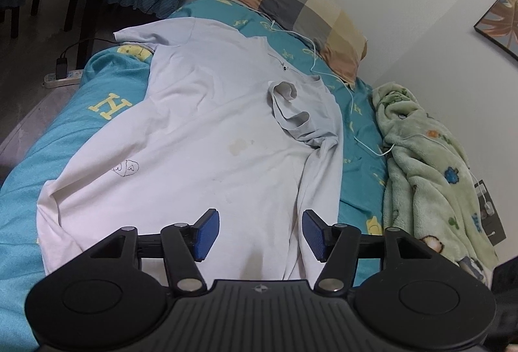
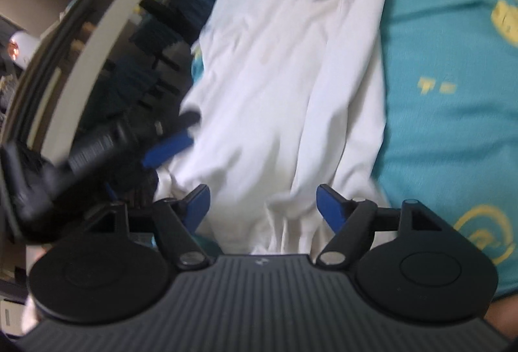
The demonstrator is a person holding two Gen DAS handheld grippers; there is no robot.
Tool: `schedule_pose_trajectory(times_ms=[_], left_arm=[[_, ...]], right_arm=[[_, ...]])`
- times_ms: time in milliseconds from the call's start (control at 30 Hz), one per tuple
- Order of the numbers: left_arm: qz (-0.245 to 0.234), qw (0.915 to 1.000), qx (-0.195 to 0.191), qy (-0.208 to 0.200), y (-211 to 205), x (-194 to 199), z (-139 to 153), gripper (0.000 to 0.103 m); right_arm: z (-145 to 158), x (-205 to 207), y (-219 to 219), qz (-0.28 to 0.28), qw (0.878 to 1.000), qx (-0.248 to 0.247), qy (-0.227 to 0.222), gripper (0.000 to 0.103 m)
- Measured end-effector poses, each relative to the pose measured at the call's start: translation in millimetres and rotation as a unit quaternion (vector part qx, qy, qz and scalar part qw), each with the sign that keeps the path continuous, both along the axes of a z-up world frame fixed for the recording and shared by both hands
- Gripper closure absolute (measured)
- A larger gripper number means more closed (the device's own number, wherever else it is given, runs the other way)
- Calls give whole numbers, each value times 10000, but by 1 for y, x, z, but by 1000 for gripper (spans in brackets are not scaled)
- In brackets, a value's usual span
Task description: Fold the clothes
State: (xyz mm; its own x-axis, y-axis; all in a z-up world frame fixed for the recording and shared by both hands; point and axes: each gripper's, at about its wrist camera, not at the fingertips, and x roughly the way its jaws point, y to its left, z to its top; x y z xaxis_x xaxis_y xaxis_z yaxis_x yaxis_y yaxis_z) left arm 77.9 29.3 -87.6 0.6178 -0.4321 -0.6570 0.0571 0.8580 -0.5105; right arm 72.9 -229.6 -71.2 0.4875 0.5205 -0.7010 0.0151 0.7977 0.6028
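1. Now a white shirt [image 1: 200, 125] lies flat on the bed [image 1: 29, 190], with its neck end near the pillow [image 1: 301, 5].
2. One long side of the shirt, the side nearer the green blanket [image 1: 430, 164], is already folded over onto the middle. That sleeve [image 1: 291, 112] lies bunched on top of the shirt.
3. The other side, far from the blanket, is not folded yet. Its sleeve sticks out flat toward the bed's edge.
4. The left gripper [image 1: 260, 233] hangs over the shirt's bottom edge. Its jaws stand apart and hold nothing.
5. The right gripper [image 2: 263, 206] is also at the shirt's bottom end, over a small ruffle of cloth by the folded side. Its jaws are wide apart and the pads do not press on the shirt.
6. So I think the job is only partly done. The other side needs folding in, and then the shirt needs folding up toward the pillow.
7. The bunched sleeve may need smoothing first, or the fold could come out lumpy.
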Motion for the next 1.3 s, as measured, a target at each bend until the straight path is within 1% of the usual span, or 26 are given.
schedule_pose_trajectory(times_ms=[67,133,200,300,367,433,533,567,633,700,767,867,933,967,1000,1033,1067,1100,1133,1167,1200,1300], left_arm=[[37,10000,-22,86,-1,6,-1,40],[101,9996,-97,263,-2,18,-4,40],[191,9981,-353,467,-3,36,-9,40],[431,9931,-821,719,-8,74,-19,39],[523,9909,-990,743,-18,104,-27,37],[470,9906,-1052,732,-35,136,-35,36],[370,9917,-984,737,-66,185,-51,36],[370,9928,-896,703,-74,198,-57,36],[369,9947,-713,640,-91,226,-68,35],[286,9963,-349,731,-105,254,-78,35],[248,9979,-206,562,-114,275,-83,34],[255,9983,-269,442,-123,299,-81,33],[257,9985,-262,396,-127,312,-80,36],[274,9981,-366,423,-127,316,-81,40],[290,9975,-470,451,-127,320,-82,48],[306,9967,-574,478,-127,324,-83,53],[320,9960,-663,509,-127,329,-83,65],[292,9964,-536,591,-129,332,-85,79],[261,9973,-388,568,-130,334,-85,92],[229,9980,-242,540,-130,336,-83,96],[173,9989,-114,427,-131,338,-78,98],[84,9999,142,27,-130,349,-53,99]], right_arm=[[9,9,-15,-248,9994,-100,-211,28],[11,18,-33,-573,9971,-245,-446,28],[9,26,-50,-910,9931,-350,-645,28],[-9,30,-72,-1351,9884,-304,-618,28],[-19,31,-81,-1578,9853,-302,-574,28],[-22,31,-84,-1717,9825,-346,-638,28],[-18,34,-94,-1892,9772,-462,-852,28],[-18,35,-98,-1946,9755,-478,-906,28],[-23,42,-105,-2026,9744,-446,-863,28],[-30,49,-112,-2099,9737,-406,-785,28],[-38,56,-116,-2153,9736,-323,-688,28],[-45,66,-118,-2157,9740,-298,-626,28],[-48,71,-117,-2121,9750,-269,-601,28],[-49,73,-116,-2100,9756,-247,-588,28],[-50,74,-115,-2081,9761,-247,-579,28],[-50,74,-113,-2063,9765,-265,-572,28],[-50,74,-112,-2051,9767,-278,-561,28],[-50,75,-112,-2044,9769,-288,-545,28],[-51,75,-111,-2047,9770,-290,-527,28],[-50,74,-110,-2054,9769,-291,-516,28],[-50,73,-110,-2059,9768,-295,-515,28],[-48,68,-106,-2030,9773,-311,-521,28]])
